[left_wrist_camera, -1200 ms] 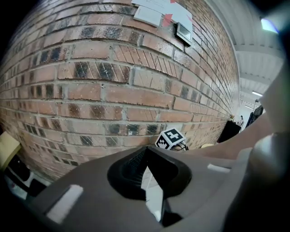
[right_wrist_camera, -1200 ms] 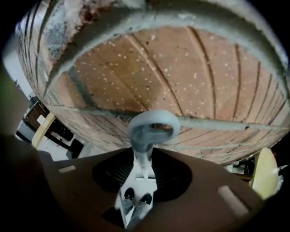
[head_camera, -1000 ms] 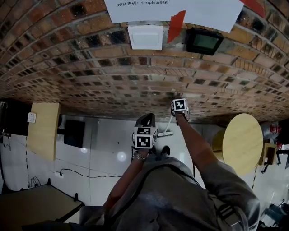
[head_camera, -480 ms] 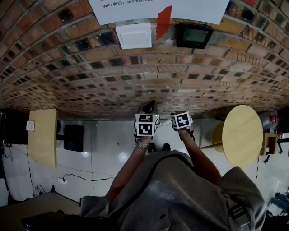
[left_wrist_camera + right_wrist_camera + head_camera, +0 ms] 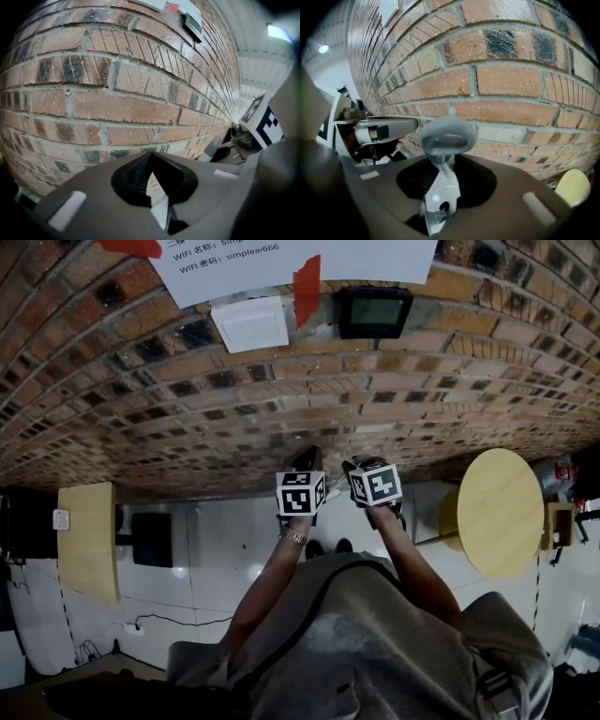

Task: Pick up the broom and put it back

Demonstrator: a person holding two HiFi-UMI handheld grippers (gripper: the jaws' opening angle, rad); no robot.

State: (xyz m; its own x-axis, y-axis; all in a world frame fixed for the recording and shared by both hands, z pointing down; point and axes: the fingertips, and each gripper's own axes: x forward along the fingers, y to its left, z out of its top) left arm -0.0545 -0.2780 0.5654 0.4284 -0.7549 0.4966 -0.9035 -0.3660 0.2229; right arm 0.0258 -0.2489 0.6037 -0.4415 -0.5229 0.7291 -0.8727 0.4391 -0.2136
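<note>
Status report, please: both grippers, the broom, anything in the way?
Left gripper shut, empty. Right gripper shut on broom handle, its looped end past the jaws. Brick wall close ahead, nothing else in the way.

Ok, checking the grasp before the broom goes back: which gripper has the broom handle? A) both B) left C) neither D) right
D: the right gripper view shows the grey broom handle clamped between the jaws of the right gripper; the left gripper is shut on nothing.
</note>
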